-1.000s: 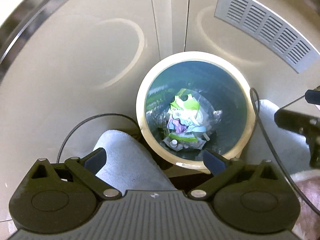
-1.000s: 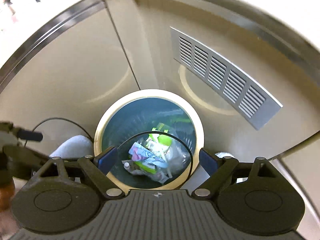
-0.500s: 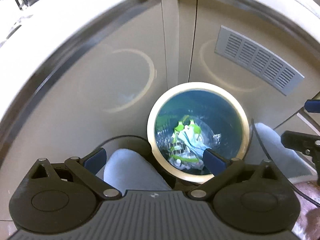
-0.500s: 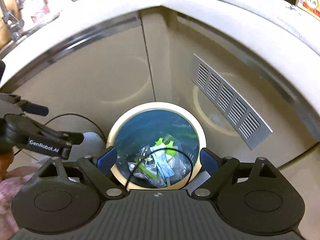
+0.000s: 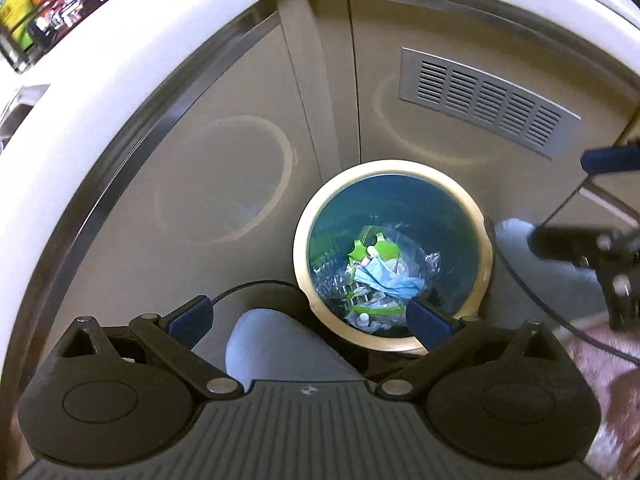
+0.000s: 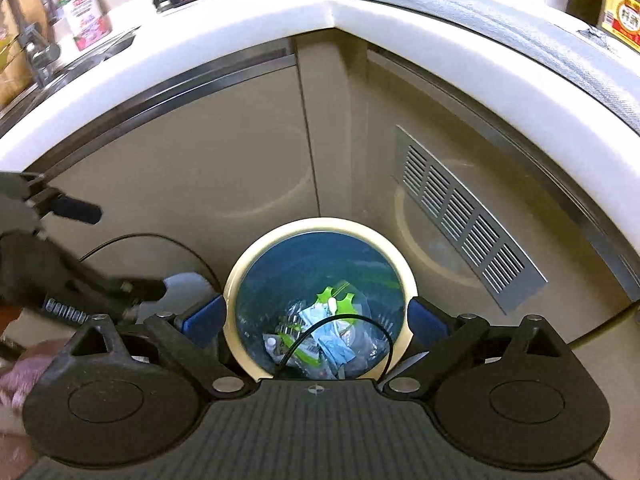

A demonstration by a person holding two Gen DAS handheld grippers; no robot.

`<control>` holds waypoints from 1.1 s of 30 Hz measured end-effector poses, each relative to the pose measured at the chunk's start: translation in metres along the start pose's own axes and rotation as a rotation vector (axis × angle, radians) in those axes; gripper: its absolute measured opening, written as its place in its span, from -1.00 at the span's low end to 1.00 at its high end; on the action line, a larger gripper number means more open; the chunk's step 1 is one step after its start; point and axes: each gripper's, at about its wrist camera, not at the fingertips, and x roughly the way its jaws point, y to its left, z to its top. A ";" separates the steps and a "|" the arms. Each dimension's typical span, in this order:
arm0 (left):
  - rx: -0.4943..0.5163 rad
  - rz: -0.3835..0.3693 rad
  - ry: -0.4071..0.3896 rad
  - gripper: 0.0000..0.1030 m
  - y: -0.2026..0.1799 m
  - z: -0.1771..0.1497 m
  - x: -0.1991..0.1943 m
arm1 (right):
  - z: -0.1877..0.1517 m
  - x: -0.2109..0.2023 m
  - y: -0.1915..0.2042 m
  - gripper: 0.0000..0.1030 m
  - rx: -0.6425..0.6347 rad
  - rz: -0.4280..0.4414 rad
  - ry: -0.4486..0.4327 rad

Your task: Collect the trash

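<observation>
Trash point(image 6: 320, 332) lies in the bin point(image 6: 248, 268) below both grippers, which have lifted back; right gripper point(image 6: 318, 320) has just been opening, wide and empty; left gripper point(image 5: 308, 322) wide, seemingly empty; drop looks done.

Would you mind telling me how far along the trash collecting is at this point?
Done: crumpled green, blue and clear wrappers lie inside the round cream-rimmed bin. In hand: nothing; the left hand-held gripper and right hand-held gripper are both open and empty above it, the right's jaws having just widened. Left: no loose trash shows in either view.
</observation>
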 end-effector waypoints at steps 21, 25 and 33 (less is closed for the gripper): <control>-0.074 -0.020 0.095 0.99 -0.002 -0.005 0.028 | -0.009 0.021 0.012 0.91 -0.048 -0.032 0.067; -0.073 -0.018 0.092 0.99 -0.003 -0.006 0.028 | -0.008 0.023 0.011 0.91 -0.049 -0.031 0.068; -0.071 -0.017 0.092 0.99 -0.003 -0.006 0.027 | -0.008 0.023 0.012 0.91 -0.049 -0.032 0.068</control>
